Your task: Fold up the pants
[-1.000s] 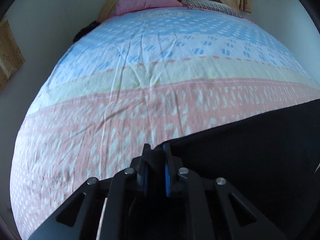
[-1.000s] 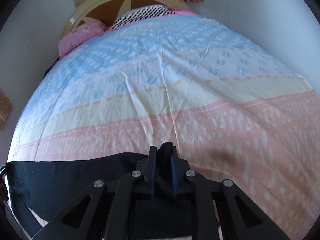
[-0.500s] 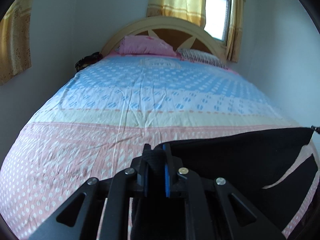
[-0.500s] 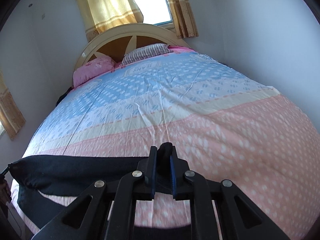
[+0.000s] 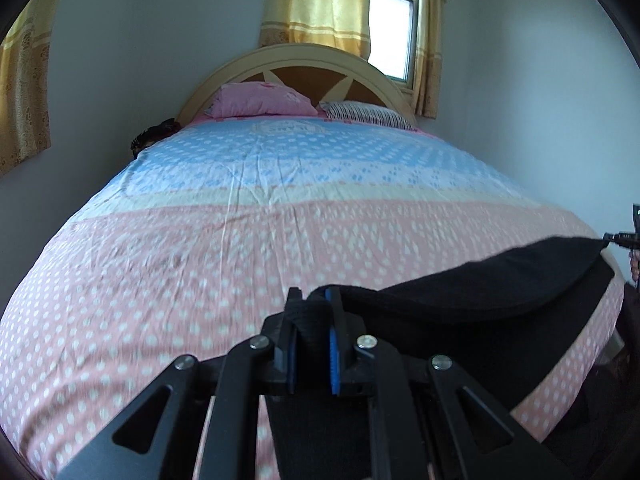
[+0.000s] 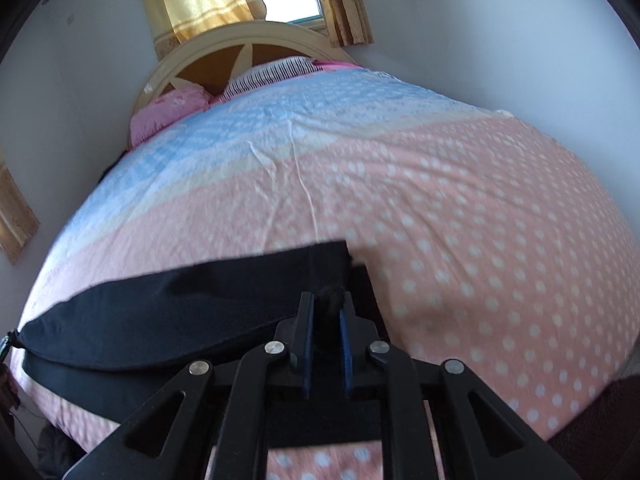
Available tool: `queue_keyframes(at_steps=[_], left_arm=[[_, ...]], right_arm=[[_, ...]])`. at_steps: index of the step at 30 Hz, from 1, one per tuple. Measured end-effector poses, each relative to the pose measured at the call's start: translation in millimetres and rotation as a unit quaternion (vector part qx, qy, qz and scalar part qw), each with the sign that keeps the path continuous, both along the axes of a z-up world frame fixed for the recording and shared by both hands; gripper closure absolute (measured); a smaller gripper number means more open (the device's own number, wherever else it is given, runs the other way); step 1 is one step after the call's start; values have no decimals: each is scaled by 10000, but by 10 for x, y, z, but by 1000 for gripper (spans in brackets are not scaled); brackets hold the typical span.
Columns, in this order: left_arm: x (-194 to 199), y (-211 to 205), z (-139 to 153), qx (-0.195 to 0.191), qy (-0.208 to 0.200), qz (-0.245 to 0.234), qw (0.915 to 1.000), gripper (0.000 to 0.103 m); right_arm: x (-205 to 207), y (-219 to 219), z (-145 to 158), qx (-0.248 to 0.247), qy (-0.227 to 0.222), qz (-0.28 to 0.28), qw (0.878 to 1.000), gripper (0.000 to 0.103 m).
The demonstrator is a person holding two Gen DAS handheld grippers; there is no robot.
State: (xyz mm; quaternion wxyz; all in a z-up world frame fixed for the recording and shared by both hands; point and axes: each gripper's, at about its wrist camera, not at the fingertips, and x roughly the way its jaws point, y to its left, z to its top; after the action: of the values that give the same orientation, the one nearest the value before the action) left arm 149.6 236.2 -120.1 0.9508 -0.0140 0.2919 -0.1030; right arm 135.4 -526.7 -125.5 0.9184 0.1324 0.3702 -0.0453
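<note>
The black pants [image 5: 492,296] hang stretched between my two grippers over the foot end of the bed. My left gripper [image 5: 314,300] is shut on one end of the fabric, which bunches between its blue pads. In the right wrist view the pants [image 6: 180,308] run off to the left as a dark band, and my right gripper [image 6: 329,300] is shut on their other end. The tip of the right gripper [image 5: 624,236] shows at the far right edge of the left wrist view, pinching the cloth there.
The bed [image 5: 280,208] carries a wrinkled sheet, pink with white dots near me, blue farther off. A pink pillow [image 5: 260,100] and a striped pillow [image 5: 368,114] lie by the wooden headboard [image 5: 296,64]. White walls and yellow curtains [image 5: 320,4] close the room.
Both grippers have drawn back toward the foot of the bed with the pants held, and the left view has tilted up, so the headboard, window and curtains now show.
</note>
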Motion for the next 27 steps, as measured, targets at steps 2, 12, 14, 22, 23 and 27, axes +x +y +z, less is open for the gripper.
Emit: queue_keyframes(at_steps=[2, 12, 14, 22, 23, 27], left_arm=[[-69, -56, -109, 298, 35, -25, 9995, 90], [-496, -303, -314, 2558, -409, -56, 9659, 51], [-614, -237, -279, 2696, -555, -54, 9614, 41], [-754, -327, -327, 2976, -749, -407, 9509, 41], [-732, -355, -335, 3001, -739, -450, 9500, 43], [-628, -398, -345, 3046, -586, -587, 9489, 80]], right_arm=[[-37, 10, -47, -4, 147, 39, 9999, 86], [-411, 823, 491, -1503, -114, 467, 9875, 51], [-409, 1175, 550, -1517, -198, 916, 9840, 51], [-193, 2936, 157, -2102, 140, 3104, 9270, 51], [-161, 3060, 93, -2131, 196, 3254, 9210, 51], [-7, 3470, -154, -2321, 371, 3668, 9001, 51]])
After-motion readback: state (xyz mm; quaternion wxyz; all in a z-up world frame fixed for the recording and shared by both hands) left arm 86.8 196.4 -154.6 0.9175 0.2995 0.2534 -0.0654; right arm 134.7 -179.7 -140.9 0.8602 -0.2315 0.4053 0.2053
